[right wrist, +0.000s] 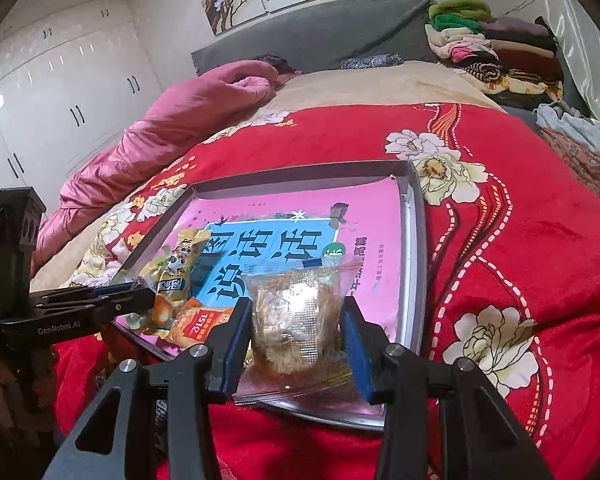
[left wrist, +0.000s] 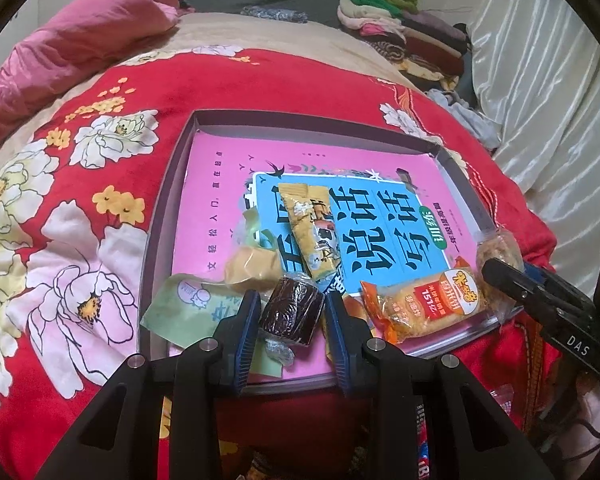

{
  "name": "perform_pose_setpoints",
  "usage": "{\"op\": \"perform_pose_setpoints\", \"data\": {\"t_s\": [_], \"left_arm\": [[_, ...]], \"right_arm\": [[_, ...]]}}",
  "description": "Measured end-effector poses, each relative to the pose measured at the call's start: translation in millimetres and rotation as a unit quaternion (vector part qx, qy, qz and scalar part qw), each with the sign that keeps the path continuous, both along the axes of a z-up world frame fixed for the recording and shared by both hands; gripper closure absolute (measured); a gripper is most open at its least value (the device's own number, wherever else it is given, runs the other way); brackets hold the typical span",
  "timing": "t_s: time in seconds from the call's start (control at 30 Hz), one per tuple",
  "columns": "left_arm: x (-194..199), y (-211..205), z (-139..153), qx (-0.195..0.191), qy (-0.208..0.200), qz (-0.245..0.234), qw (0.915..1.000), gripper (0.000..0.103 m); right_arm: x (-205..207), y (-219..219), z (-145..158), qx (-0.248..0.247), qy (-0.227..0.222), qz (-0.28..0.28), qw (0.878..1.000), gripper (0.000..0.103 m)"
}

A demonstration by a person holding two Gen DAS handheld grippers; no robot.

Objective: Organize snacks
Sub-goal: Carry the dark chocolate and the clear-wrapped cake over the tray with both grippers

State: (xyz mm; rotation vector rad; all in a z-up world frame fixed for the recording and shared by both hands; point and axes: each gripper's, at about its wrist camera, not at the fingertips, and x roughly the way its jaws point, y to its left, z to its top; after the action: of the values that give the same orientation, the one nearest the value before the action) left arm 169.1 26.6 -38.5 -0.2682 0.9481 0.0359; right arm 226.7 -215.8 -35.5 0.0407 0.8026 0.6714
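Note:
A grey tray [left wrist: 168, 200] lies on the bed with a pink book [left wrist: 216, 188] inside it. My left gripper [left wrist: 292, 312] is shut on a dark brown roll cake [left wrist: 292, 310] in clear wrap, low over the tray's near edge. Around it lie a yellow stick packet [left wrist: 308, 236], a tan cake [left wrist: 252, 264], a green packet [left wrist: 180, 308] and an orange cracker packet [left wrist: 420, 304]. My right gripper [right wrist: 296, 320] is shut on a clear packet of golden flaky snack [right wrist: 296, 308] above the tray's near right corner [right wrist: 414, 240]. That clear packet [left wrist: 500, 250] also shows at the right gripper's tip.
A red floral blanket [right wrist: 520, 240] covers the bed around the tray. A pink quilt [right wrist: 160, 120] is bunched at the far left. Folded clothes [right wrist: 500, 48] are stacked at the far right by a white curtain [left wrist: 540, 100]. White wardrobes [right wrist: 60, 100] stand to the left.

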Motion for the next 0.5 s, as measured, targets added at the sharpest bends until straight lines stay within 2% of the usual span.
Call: {"op": "perform_pose_setpoints", "data": {"t_s": [0.1, 0.23, 0.5], "left_arm": [[0.0, -0.1, 0.1, 0.001, 0.000, 0.000, 1.0000, 0.068], [0.0, -0.3, 0.1, -0.001, 0.000, -0.001, 1.0000, 0.068], [-1.5, -1.3, 0.6, -0.003, 0.001, -0.002, 1.0000, 0.068]], "right_arm": [[-0.8, 0.1, 0.3, -0.001, 0.000, -0.001, 1.000, 0.057], [0.1, -2.5, 0.1, 0.000, 0.005, -0.010, 1.000, 0.050], [0.0, -6.1, 2.0, 0.004, 0.007, -0.014, 1.000, 0.049]]}}
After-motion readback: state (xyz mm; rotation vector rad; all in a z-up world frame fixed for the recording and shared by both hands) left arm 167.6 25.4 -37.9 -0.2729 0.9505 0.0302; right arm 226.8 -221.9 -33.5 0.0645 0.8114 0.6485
